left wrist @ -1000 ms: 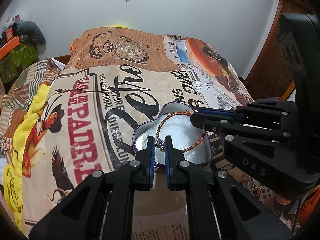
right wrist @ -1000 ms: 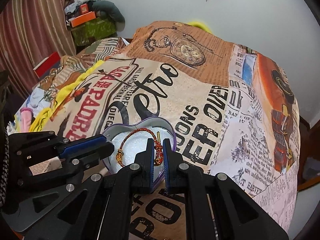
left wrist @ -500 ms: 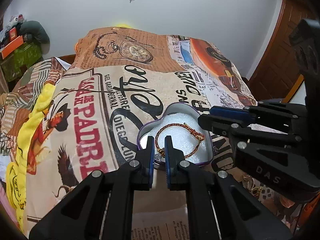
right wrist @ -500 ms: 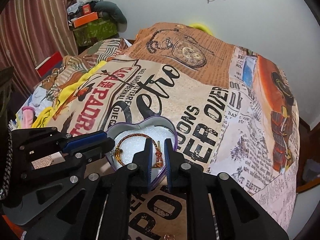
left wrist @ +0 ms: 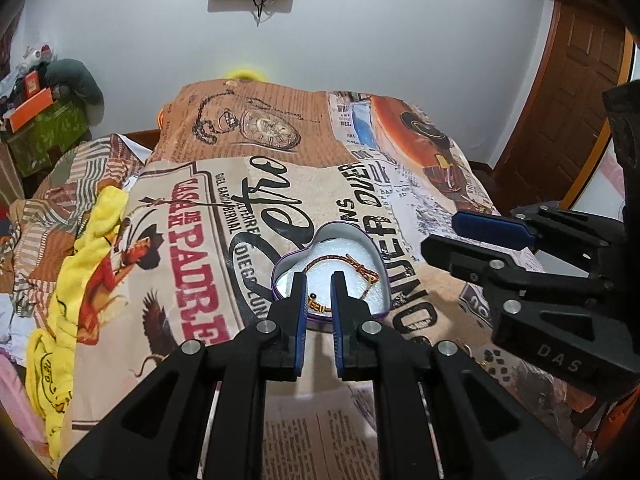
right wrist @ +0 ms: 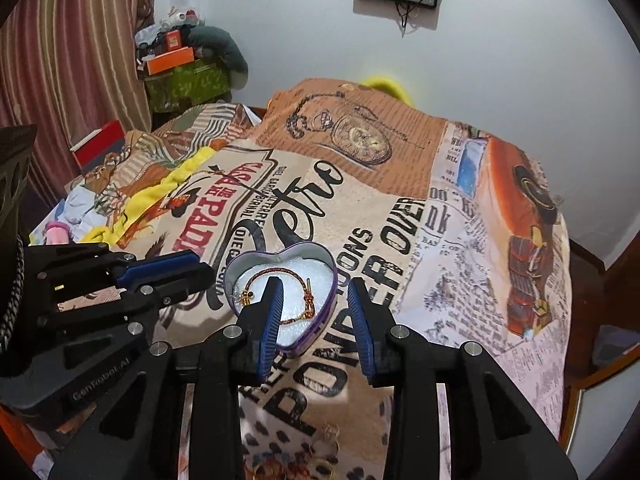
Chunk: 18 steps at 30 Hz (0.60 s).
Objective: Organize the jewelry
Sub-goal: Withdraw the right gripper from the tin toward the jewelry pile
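From the left wrist view, a heart-shaped tin (left wrist: 382,280) sits on a printed bedspread (left wrist: 180,248), and a braided bracelet (left wrist: 362,270) lies inside it on white padding. The left gripper (left wrist: 319,280) hangs just over the tin's near edge, its jaws parted by a narrow gap with nothing between them. To the right, the right gripper (left wrist: 460,232) is seen side-on, beside the tin and clear of it.

From the right wrist view, the right gripper (right wrist: 314,290) has its jaws spread wide and empty, straddling the tin's (right wrist: 312,250) near right side. The bracelet (right wrist: 304,302) rests in the tin, untouched. The left gripper (right wrist: 188,266) reaches in from the left toward the tin's rim. Small gold-coloured pieces (right wrist: 320,456), perhaps rings, lie blurred on the bedspread (right wrist: 400,220) below.
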{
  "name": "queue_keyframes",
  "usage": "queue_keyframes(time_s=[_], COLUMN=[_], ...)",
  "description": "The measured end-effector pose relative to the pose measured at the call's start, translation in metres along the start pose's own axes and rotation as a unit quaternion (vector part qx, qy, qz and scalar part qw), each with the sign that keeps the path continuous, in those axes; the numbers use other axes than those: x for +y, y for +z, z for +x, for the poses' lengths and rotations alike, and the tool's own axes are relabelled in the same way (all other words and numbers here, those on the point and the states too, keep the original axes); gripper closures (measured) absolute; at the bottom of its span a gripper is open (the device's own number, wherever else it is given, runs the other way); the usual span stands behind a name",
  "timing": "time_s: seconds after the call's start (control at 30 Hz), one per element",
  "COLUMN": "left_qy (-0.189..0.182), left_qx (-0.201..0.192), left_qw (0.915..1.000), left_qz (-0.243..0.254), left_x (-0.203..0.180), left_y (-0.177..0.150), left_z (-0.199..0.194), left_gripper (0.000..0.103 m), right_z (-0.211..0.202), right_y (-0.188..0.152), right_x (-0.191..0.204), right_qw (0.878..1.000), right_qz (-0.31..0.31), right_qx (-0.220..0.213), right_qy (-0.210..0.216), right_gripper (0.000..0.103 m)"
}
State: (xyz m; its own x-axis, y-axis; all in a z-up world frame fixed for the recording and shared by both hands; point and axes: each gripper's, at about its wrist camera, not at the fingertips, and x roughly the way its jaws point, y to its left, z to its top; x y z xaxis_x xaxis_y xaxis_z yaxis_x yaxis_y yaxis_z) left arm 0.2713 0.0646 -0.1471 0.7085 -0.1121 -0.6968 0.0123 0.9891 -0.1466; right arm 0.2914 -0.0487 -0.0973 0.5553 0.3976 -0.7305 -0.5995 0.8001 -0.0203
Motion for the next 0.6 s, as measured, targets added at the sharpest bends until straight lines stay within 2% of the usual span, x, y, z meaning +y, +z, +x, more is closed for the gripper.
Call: queue_keyframes(time_s=[0.33, 0.47, 0.6], left_qy=[0.002, -0.004, -0.011], left_qx=[-0.006, 0.001, 0.012], left_qw=[0.9997, 0.9996, 0.9993], left_qz=[0.022, 0.026, 0.035], left_x=[-0.017, -0.024, -0.035], left_y=[-0.011, -0.018, -0.028], left_z=[-0.03, -0.035, -0.034], left_gripper=[0.093, 0.085, 0.084], right_z=[-0.035, -0.046, -0.053], right_y=[-0.02, -0.033, -0.047], right_x=[-0.015, -0.026, -0.036], right_qw=[0.999, 0.998, 0.997], right_qz=[0.034, 0.055, 0.071], right_qx=[-0.01, -0.006, -0.001], right_qy=[-0.005, -0.009, -0.01], right_gripper=[0.073, 0.073, 0.073])
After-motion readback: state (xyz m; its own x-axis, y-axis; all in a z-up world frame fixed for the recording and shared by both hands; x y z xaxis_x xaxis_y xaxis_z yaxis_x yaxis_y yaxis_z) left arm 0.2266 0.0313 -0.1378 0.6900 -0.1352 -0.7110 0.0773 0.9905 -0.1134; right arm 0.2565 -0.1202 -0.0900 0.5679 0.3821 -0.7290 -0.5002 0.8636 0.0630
